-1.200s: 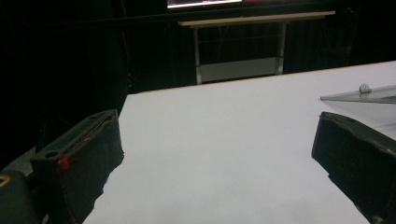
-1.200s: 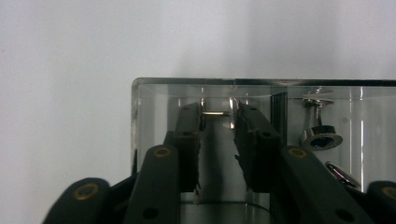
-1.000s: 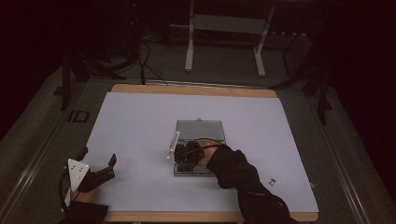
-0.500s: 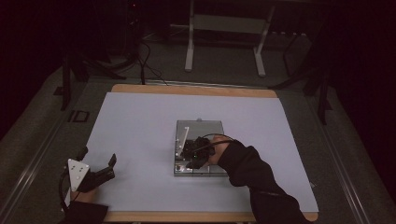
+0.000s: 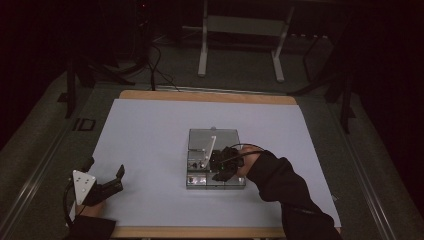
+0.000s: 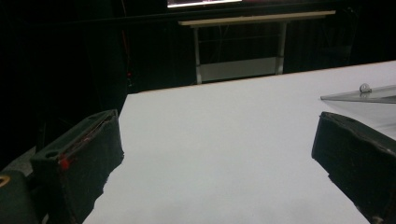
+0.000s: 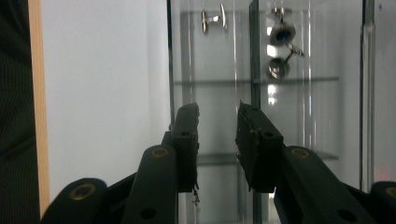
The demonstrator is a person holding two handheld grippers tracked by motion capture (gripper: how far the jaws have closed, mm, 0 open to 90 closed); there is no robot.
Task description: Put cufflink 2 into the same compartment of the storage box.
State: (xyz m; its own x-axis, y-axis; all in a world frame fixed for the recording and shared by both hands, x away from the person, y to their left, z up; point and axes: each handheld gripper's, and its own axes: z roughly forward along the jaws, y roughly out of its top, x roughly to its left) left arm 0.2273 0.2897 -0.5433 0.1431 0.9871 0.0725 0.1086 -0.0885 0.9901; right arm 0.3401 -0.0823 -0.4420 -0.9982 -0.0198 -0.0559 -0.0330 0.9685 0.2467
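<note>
Lid (image 5: 206, 151): raised on the clear box (image 5: 215, 160).
Right gripper (image 7: 217, 140): jaws nearly together, nothing clamped.
Left gripper (image 5: 112, 182): apart, idle.
Cufflinks (image 7: 280, 51): not yet lifted out.

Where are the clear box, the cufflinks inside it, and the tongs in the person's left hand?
Clear box (image 5: 215, 136): high view, far part of its top.
Cufflinks (image 7: 281, 33): right gripper view, dark round face of one.
Left tongs (image 5: 106, 175): high view, gap between the two black tips.
</note>
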